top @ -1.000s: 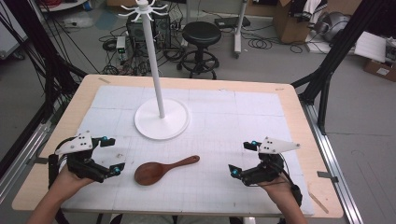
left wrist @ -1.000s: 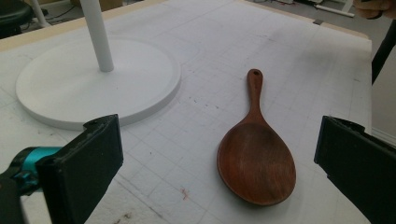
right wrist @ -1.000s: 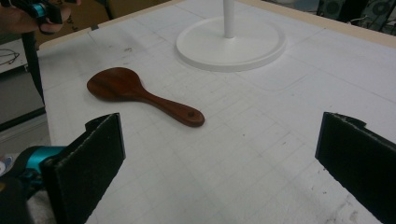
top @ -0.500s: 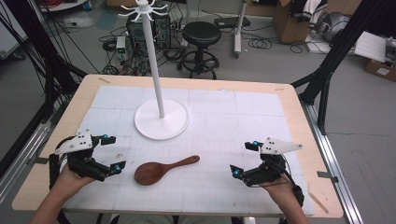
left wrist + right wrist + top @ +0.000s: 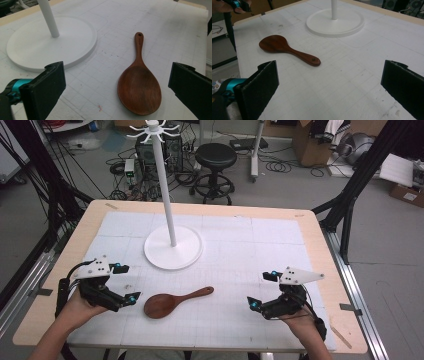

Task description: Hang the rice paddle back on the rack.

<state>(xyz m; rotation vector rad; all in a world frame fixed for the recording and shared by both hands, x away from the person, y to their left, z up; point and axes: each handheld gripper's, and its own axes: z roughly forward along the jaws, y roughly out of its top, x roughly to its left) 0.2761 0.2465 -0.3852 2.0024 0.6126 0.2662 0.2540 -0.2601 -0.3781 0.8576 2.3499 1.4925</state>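
A dark brown wooden spoon lies flat on the white mat, bowl to the left, handle toward the right and away; its handle end has a small hole. In the left gripper view the spoon lies between and just beyond the wide-spread jaws. My left gripper is open, a little left of the spoon's bowl. On the right, my right gripper is open too, with the spoon some way ahead of it. A white hook stand rises from a round base behind the spoon.
The white gridded mat covers a wooden table. Beyond the table stand a black stool, cables and boxes on the floor. Black frame legs flank the table on both sides.
Both grippers have barely shifted; the spoon and stand have not moved.
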